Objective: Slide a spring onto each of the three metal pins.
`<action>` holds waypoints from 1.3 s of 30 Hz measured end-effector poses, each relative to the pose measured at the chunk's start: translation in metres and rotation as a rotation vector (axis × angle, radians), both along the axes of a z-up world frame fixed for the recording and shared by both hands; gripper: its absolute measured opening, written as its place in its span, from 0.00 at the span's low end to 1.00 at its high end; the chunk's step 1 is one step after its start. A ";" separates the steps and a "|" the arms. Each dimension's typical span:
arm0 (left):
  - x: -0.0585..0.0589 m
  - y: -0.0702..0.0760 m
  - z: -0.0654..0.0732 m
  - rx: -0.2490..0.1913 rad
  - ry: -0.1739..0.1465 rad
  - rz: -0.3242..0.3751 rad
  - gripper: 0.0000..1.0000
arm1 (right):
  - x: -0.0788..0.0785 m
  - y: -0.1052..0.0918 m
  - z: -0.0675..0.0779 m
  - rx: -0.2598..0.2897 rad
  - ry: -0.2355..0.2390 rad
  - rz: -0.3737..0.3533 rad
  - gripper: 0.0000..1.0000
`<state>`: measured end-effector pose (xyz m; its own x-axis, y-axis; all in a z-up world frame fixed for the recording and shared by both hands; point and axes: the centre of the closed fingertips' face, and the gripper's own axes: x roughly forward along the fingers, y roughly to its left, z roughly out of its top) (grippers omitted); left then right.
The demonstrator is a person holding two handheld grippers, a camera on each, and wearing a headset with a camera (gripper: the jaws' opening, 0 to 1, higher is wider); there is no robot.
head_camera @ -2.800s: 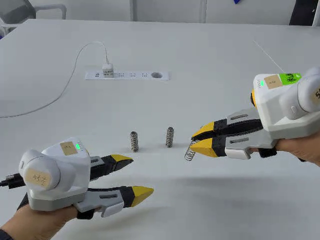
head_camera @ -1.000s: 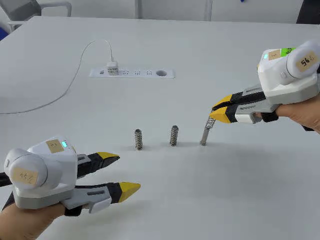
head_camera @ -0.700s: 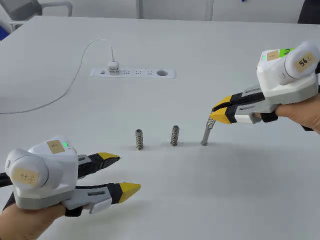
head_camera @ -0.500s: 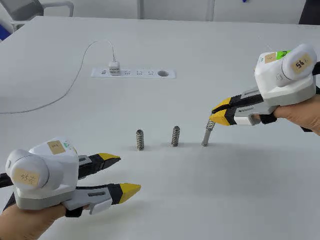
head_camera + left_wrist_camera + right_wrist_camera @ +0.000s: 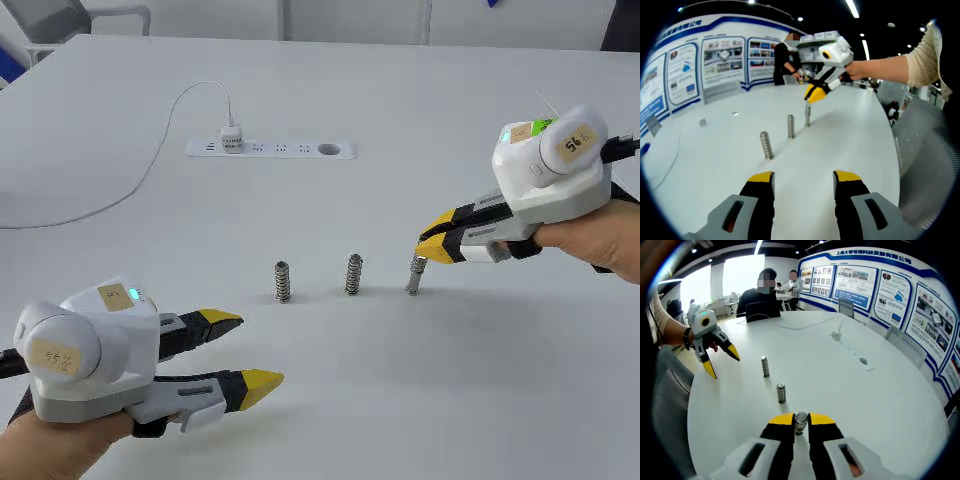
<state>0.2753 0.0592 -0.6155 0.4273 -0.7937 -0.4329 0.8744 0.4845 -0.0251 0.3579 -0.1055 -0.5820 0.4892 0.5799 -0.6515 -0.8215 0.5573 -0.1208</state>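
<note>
Three metal pins stand in a row on the white table. The left pin and middle pin each carry a spring. My right gripper is shut on a third spring and holds it on the right pin, near the pin's top; a short bare length of the pin shows below. My left gripper hangs open over the near left of the table, well short of the pins, with nothing between its fingers. In the left gripper view the row of pins runs toward the right gripper.
A white power strip with a plugged charger and a cable lies behind the pins. A chair stands at the far left corner. People sit at the far end of the table.
My right gripper carried the spring from the table to the right pin and has moved down, sliding it lower on the pin. The left gripper has stayed put.
</note>
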 end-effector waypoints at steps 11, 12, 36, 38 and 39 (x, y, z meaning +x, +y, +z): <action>0.001 0.000 -0.001 0.000 0.001 0.002 0.48 | 0.002 0.000 -0.017 -0.032 0.015 -0.017 0.11; 0.001 0.000 -0.001 0.000 0.001 0.002 0.48 | 0.002 0.000 -0.018 -0.035 0.015 -0.018 0.11; 0.002 0.001 -0.003 -0.002 0.005 0.008 0.48 | 0.004 -0.002 -0.030 -0.047 0.013 -0.041 0.12; 0.002 0.001 -0.003 -0.002 0.004 0.009 0.48 | 0.004 -0.002 -0.031 -0.048 0.015 -0.043 0.12; 0.002 0.001 -0.003 -0.002 0.004 0.008 0.48 | 0.004 -0.002 -0.031 -0.050 0.014 -0.042 0.13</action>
<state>0.2773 0.0598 -0.6184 0.4321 -0.7912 -0.4329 0.8703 0.4916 -0.0299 0.3617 -0.1073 -0.6134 0.5030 0.5255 -0.6862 -0.7991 0.5853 -0.1375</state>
